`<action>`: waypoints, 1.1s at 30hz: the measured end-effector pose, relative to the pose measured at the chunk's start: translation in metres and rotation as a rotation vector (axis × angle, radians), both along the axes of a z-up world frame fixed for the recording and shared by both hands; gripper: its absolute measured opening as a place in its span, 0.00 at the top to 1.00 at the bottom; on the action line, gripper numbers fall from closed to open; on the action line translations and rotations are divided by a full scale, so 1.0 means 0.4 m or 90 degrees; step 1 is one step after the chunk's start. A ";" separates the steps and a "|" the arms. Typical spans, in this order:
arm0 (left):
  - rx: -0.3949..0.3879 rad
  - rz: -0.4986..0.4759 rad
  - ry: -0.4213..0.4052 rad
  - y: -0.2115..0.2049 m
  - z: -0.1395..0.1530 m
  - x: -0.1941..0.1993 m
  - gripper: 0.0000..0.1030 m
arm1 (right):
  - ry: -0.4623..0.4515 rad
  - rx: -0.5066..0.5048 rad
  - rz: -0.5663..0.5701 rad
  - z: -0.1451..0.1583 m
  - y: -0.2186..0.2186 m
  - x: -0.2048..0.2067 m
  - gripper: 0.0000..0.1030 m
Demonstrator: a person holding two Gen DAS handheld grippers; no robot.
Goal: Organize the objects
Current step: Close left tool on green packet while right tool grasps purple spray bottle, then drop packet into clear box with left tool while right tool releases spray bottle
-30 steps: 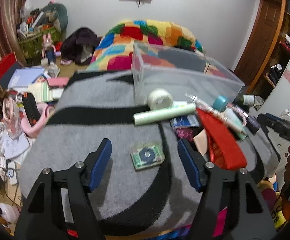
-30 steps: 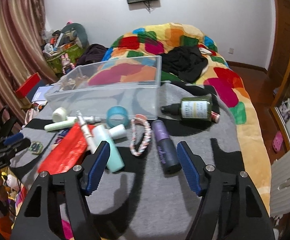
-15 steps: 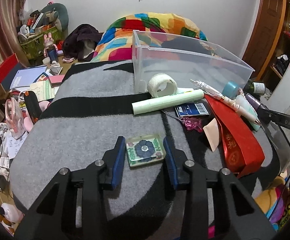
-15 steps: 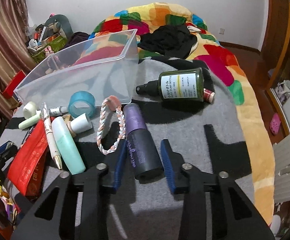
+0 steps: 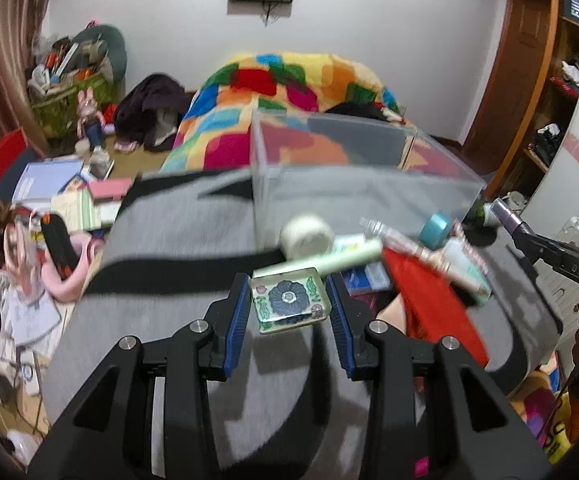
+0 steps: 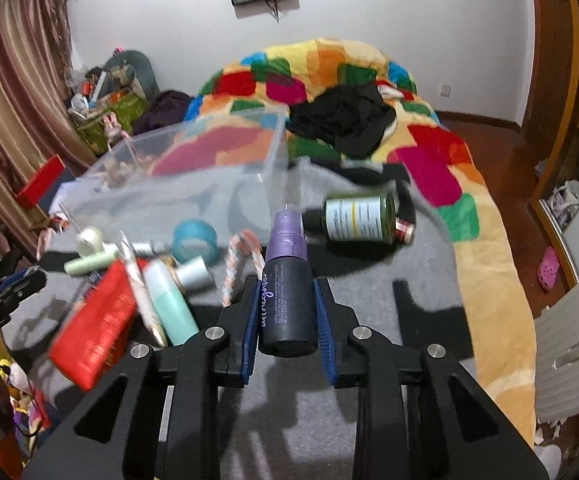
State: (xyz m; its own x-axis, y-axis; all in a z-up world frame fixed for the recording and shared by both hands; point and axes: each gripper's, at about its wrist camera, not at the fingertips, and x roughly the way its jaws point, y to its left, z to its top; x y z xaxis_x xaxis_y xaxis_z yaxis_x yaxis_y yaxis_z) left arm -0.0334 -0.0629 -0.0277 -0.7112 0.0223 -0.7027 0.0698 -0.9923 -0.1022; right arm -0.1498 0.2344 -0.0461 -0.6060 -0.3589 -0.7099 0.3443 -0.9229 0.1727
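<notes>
My left gripper [image 5: 288, 307] is shut on a small clear square block with a blue flower inside [image 5: 288, 300], lifted off the grey blanket [image 5: 161, 248]. In the right wrist view my right gripper [image 6: 287, 314] is shut on a dark purple spray bottle [image 6: 287, 280], its nozzle pointing away, raised over the blanket [image 6: 369, 304]. Behind both stands an empty clear plastic bin [image 5: 353, 168] [image 6: 193, 176]. The right gripper's tip with the purple bottle [image 5: 507, 216] shows at the right edge of the left view.
Loose items lie in front of the bin: a tape roll [image 5: 307, 236], pale green tube [image 5: 321, 264], red pouch [image 6: 97, 320], mint bottle [image 6: 169, 304], teal tape ring [image 6: 194, 240], braided cord [image 6: 235, 264], green bottle [image 6: 361, 218]. Floor clutter is at left.
Both grippers closed, the left on the flower block and the right on the purple bottle, and both have since lifted their objects off the blanket.
</notes>
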 end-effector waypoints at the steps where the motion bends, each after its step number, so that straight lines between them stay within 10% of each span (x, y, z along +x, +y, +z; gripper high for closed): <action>1: -0.001 -0.005 0.009 0.001 0.014 -0.009 0.63 | 0.007 -0.008 0.003 0.015 -0.003 -0.002 0.77; 14: 0.026 -0.023 0.022 -0.009 0.088 -0.160 0.63 | 0.037 -0.048 0.036 0.105 -0.078 -0.094 0.77; 33: 0.012 -0.087 -0.142 0.047 0.008 -0.403 0.63 | -0.089 0.029 0.123 0.012 -0.282 -0.285 0.77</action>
State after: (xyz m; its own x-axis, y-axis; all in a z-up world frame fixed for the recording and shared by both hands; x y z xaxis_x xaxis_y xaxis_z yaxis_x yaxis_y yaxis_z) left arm -0.1945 -0.0442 -0.0243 -0.5286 0.1222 -0.8400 -0.0425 -0.9921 -0.1176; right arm -0.2640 0.1216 -0.0411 -0.4239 -0.4246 -0.8000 0.4916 -0.8497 0.1905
